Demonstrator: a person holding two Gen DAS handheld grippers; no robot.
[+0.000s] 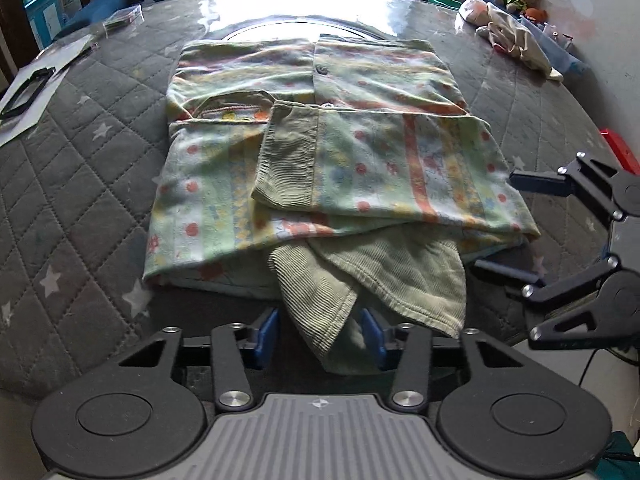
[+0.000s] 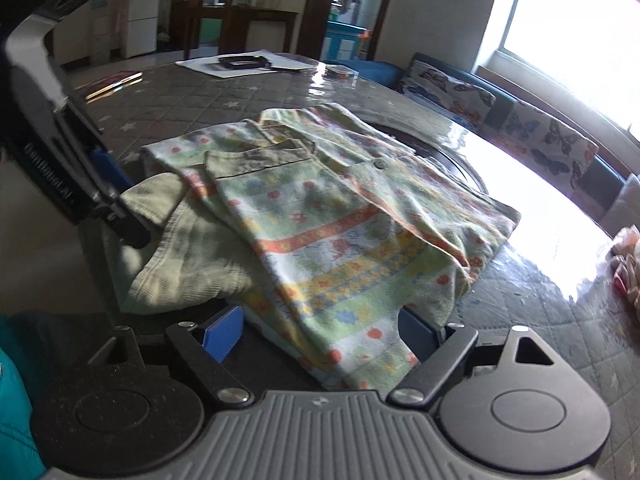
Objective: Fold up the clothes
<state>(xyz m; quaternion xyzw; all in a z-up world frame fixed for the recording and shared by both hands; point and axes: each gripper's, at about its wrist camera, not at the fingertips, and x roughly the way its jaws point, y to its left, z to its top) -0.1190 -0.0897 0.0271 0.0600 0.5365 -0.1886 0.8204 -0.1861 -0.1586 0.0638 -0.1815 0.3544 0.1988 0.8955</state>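
A folded pastel flowered garment [image 1: 320, 152] [image 2: 340, 220] lies on the grey quilted table [image 1: 80, 200]. Its green ribbed part [image 1: 360, 280] [image 2: 180, 260] spills out of the near edge. My left gripper [image 1: 320, 336] is open, with that ribbed cloth hanging loosely between its blue pads [image 1: 268, 336]. In the right wrist view the left gripper [image 2: 100, 184] shows at the left, against the ribbed cloth. My right gripper [image 2: 320, 332] is wide open, straddling the garment's near corner. From the left wrist view the right gripper [image 1: 520, 228] sits at the garment's right edge.
Papers with a black frame [image 1: 28, 88] [image 2: 240, 62] and a clear box [image 1: 120, 20] lie at the table's far left. A cream cloth bag [image 1: 516, 36] and small toys sit at the far right. Butterfly-print cushions [image 2: 540, 136] line the sofa behind.
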